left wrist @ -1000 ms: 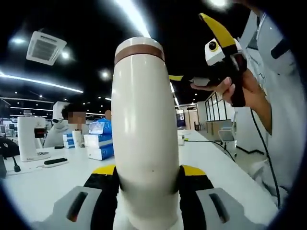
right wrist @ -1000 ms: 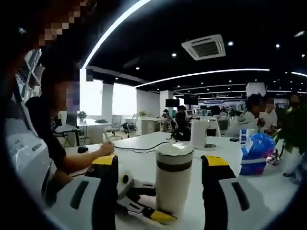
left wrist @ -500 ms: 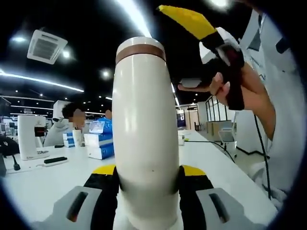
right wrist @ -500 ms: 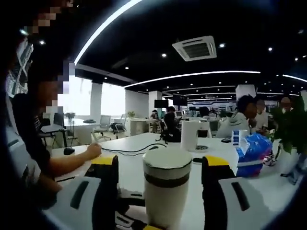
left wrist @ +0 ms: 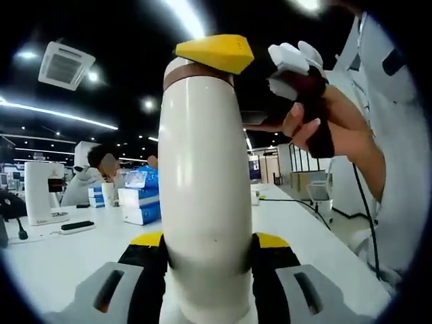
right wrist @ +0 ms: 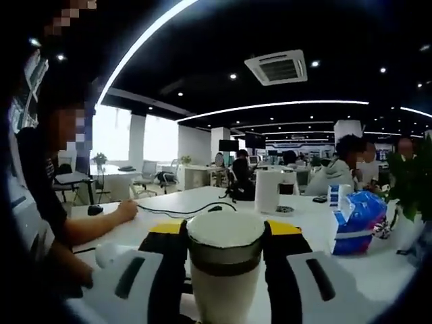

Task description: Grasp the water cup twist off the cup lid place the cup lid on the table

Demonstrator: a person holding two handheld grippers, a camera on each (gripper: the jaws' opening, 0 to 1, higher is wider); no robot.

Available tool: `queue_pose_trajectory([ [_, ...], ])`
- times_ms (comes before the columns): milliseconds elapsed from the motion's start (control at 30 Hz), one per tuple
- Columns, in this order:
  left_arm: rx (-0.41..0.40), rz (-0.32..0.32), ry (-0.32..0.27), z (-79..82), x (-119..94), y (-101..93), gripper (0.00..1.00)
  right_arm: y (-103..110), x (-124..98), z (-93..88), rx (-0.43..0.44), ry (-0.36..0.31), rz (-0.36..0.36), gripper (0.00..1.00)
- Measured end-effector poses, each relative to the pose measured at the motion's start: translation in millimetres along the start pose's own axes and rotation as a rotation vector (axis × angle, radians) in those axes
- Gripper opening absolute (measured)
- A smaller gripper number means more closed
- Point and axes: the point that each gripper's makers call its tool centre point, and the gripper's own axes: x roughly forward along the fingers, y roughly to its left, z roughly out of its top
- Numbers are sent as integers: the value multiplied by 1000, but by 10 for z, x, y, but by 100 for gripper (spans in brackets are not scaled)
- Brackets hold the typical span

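Observation:
A tall cream water cup stands upright between my left gripper's black and yellow jaws, which are shut on its lower body. Its lid, set off by a brown band, is at the top. One yellow finger of the right gripper lies over the lid, and a hand holds that gripper from the right. In the right gripper view the lid sits between my right gripper's jaws, which press against both of its sides.
The cup stands over a white table. On it are blue boxes, a white appliance and a black remote. A blue bag, a plant and a seated person's arm are nearby.
My right gripper has come in from beside the cup onto its lid, and its jaws have narrowed against the lid. The left gripper still holds the cup in the same place.

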Motion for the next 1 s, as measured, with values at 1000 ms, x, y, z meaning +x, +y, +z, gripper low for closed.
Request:
queue_pose_trajectory([
  [1000,-12,5,-1,-24,2,19,50,118,46,-34,46,7,478,47],
])
